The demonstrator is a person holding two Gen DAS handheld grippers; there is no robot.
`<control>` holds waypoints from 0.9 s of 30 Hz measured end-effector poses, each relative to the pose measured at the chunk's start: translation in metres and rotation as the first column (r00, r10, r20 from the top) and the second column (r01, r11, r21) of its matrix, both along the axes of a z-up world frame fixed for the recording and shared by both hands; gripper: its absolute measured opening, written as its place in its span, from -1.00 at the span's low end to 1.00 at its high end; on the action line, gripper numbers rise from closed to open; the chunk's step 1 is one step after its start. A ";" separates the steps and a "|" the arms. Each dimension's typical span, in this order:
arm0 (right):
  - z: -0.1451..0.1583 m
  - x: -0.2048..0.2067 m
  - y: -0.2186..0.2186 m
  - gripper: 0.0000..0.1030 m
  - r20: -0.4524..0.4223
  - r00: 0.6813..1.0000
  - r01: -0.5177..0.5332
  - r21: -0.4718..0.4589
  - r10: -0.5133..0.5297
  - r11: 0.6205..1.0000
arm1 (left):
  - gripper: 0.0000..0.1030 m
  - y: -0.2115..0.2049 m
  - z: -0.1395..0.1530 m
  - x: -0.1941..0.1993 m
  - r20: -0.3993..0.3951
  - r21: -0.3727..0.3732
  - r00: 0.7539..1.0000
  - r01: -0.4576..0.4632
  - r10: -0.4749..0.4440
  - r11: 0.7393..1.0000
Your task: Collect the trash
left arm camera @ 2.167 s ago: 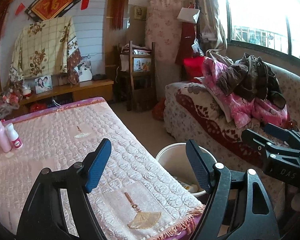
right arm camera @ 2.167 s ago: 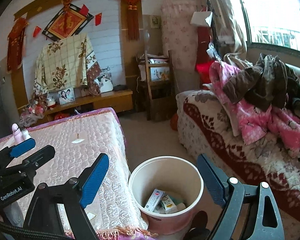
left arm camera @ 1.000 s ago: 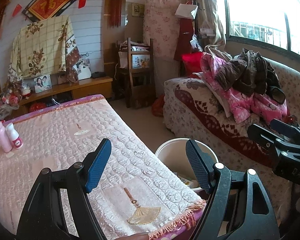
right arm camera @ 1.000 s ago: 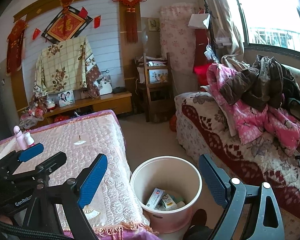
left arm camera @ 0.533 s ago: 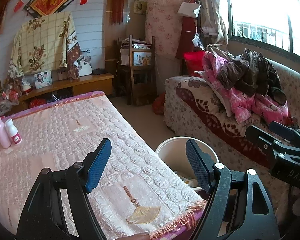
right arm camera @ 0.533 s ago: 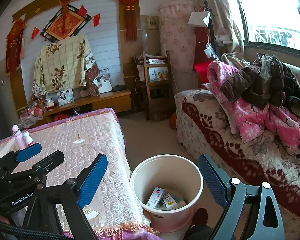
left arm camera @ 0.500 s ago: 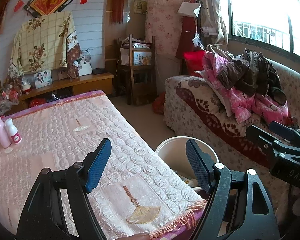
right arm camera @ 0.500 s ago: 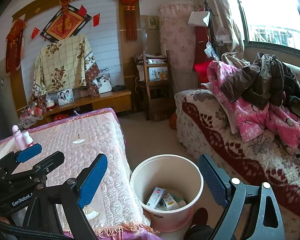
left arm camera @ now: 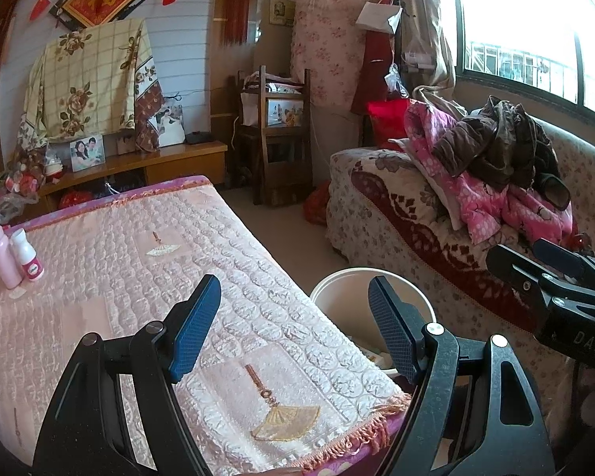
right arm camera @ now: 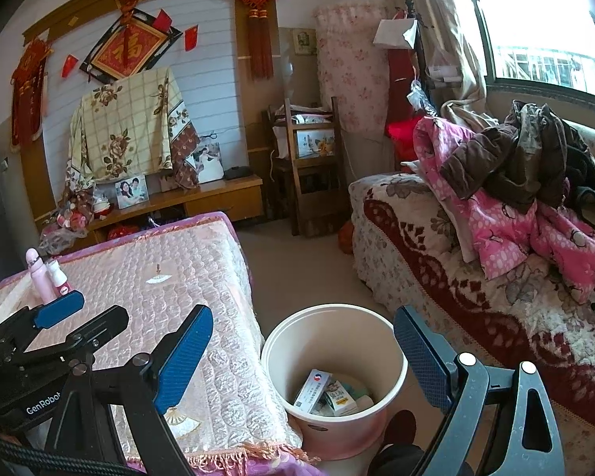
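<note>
A cream and pink trash bucket (right arm camera: 337,321) stands on the floor beside the table; it holds a white box and small cartons (right arm camera: 329,394). In the left wrist view its rim (left arm camera: 337,277) shows past the table corner. My left gripper (left arm camera: 293,329) is open and empty above the table's near corner. My right gripper (right arm camera: 303,357) is open and empty above the bucket. Each gripper also shows in the other's view, the right one (left arm camera: 551,273) and the left one (right arm camera: 71,317).
A table under a pink quilted cloth (left arm camera: 119,277) carries two pink and white bottles (left arm camera: 14,256) at its far left. A sofa (right arm camera: 436,269) piled with clothes (right arm camera: 527,182) stands on the right. A wooden chair (left arm camera: 277,135) and a low cabinet (left arm camera: 150,162) line the far wall.
Both views have shifted only slightly. The grippers stay open and empty, and the bucket and table have not moved.
</note>
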State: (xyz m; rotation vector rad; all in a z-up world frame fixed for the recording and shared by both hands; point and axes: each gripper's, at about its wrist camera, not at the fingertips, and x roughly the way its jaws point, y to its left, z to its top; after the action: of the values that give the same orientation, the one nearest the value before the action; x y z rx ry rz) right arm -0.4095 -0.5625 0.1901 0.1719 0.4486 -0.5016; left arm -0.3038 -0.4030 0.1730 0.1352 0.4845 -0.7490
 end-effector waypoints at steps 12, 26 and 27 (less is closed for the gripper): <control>-0.002 0.002 0.000 0.77 -0.003 1.000 0.001 0.013 -0.001 1.000 | 0.48 0.002 -0.005 0.000 0.000 0.002 1.000 -0.009 0.009 1.000; -0.010 0.004 -0.006 0.77 -0.018 1.000 0.003 0.032 -0.002 0.999 | 0.48 0.001 -0.009 0.003 -0.008 0.010 1.000 -0.017 0.017 1.000; -0.010 0.004 -0.007 0.77 -0.018 1.000 0.003 0.034 -0.002 0.999 | 0.48 0.001 -0.010 0.003 -0.009 0.011 1.000 -0.017 0.017 1.000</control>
State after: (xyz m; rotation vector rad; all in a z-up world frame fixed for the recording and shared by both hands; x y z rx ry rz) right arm -0.4050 -0.5691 0.1798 0.2011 0.4750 -0.4985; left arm -0.3010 -0.4022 0.1633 0.1374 0.4976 -0.7305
